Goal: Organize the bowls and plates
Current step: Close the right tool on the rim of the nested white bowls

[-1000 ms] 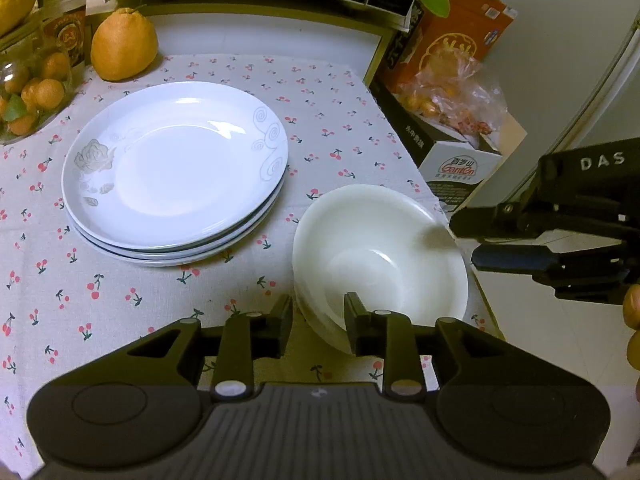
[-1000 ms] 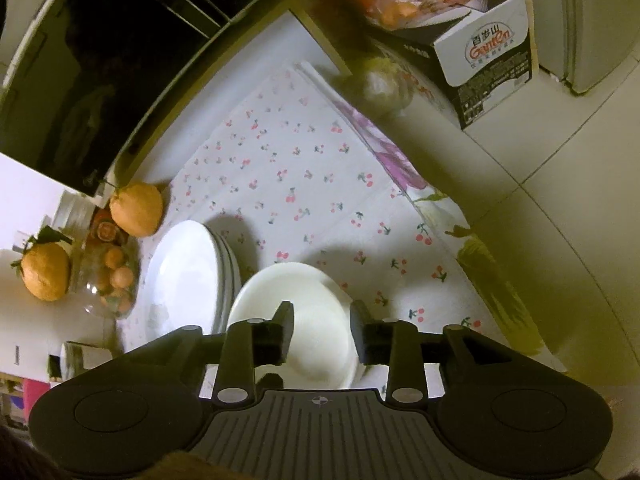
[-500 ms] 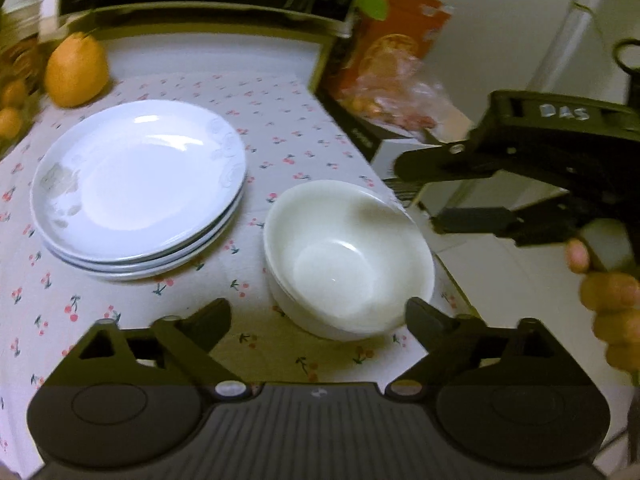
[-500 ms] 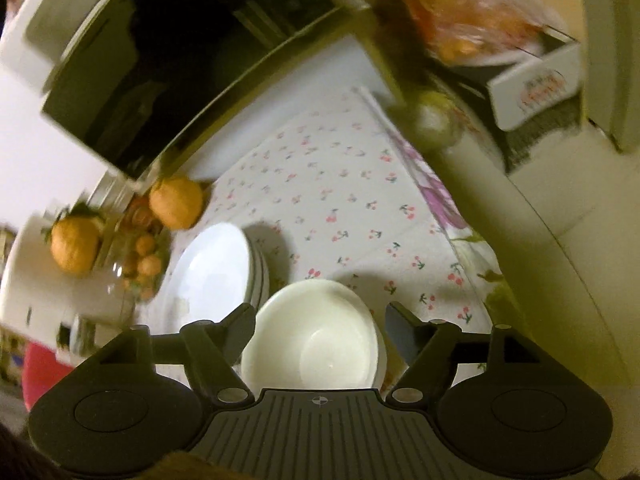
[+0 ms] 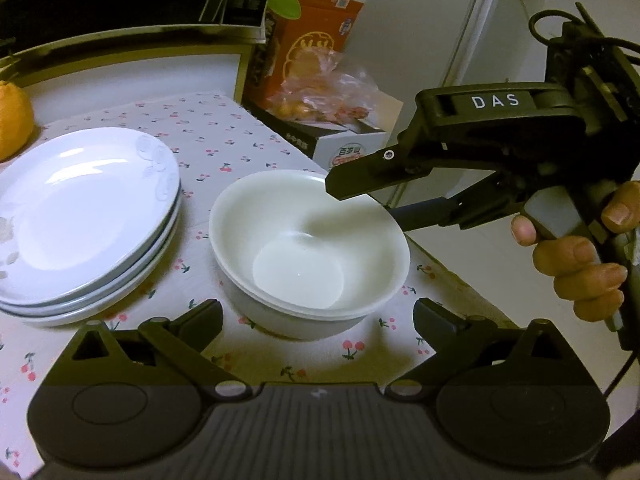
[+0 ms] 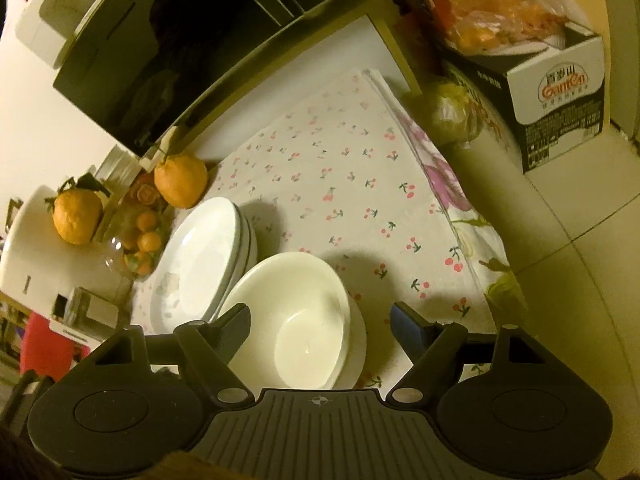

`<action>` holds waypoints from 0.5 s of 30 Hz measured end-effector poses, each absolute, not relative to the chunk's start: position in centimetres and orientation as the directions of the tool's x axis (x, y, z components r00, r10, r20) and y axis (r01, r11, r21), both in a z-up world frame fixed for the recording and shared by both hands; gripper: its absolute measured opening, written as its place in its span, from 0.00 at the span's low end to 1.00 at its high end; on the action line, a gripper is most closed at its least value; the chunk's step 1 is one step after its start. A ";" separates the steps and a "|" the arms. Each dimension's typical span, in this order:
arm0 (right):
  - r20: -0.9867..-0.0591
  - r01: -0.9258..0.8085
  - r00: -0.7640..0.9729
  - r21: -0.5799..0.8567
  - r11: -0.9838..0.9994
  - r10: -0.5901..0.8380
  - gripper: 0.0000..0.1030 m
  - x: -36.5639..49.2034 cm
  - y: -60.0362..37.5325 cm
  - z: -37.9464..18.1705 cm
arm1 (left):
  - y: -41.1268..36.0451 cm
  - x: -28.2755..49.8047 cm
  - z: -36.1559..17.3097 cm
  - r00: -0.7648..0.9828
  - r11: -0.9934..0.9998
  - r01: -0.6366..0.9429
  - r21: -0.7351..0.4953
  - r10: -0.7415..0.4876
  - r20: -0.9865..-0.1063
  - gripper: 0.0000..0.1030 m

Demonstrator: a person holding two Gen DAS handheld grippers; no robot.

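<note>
Now your left gripper (image 5: pixel 318 316) and right gripper (image 6: pixel 320 320), jaws just spread wide and holding nothing, flank the nested bowls (image 5: pixel 308 248) resting beside the plates (image 5: pixel 84 216), apparently ready to lift them together.

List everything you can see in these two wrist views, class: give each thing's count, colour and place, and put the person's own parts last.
Bowls: at least two nested, white, near edge of the table, right of the plates.
Plates: three stacked, white with faint grey flowers, left of the bowls.
Tablecloth: one, white with red cherries, under the dishes.
Large oranges: two, orange, behind the plates.
Small oranges: several, orange, in a clear container beside the plates.
Microwave: one, black door, at the back.
Cartons: two, one white and black, one orange, right of the table.
Left gripper: black, open, before the bowls.
Right gripper: black, open, over the bowls.
Hand: one, on the right gripper's handle.
</note>
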State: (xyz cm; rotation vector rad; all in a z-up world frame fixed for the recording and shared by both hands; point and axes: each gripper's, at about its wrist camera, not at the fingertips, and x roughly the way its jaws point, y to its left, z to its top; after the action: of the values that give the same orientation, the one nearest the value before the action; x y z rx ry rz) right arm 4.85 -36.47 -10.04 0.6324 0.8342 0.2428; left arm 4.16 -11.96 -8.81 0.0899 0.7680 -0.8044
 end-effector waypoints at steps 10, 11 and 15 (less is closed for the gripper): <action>-0.612 0.061 0.655 0.628 0.775 0.444 0.76 5.3 -36.4 -11.5 | -13.1 4.6 -9.5 0.463 0.684 0.716 -0.137 -0.612 -0.641 0.99; -0.617 0.063 0.652 0.624 0.779 0.441 0.76 5.3 -36.3 -11.6 | -13.2 4.7 -9.6 0.459 0.685 0.714 -0.144 -0.614 -0.642 0.99; -0.628 0.072 0.645 0.619 0.782 0.437 0.76 5.5 -36.0 -11.8 | -13.2 5.0 -9.8 0.460 0.693 0.704 -0.153 -0.610 -0.645 0.99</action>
State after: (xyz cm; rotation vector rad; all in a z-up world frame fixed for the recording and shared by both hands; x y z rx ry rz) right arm 5.55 -35.99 -11.84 0.6569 0.8584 0.2254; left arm 5.05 -13.25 -9.81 0.1420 0.7324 -0.8117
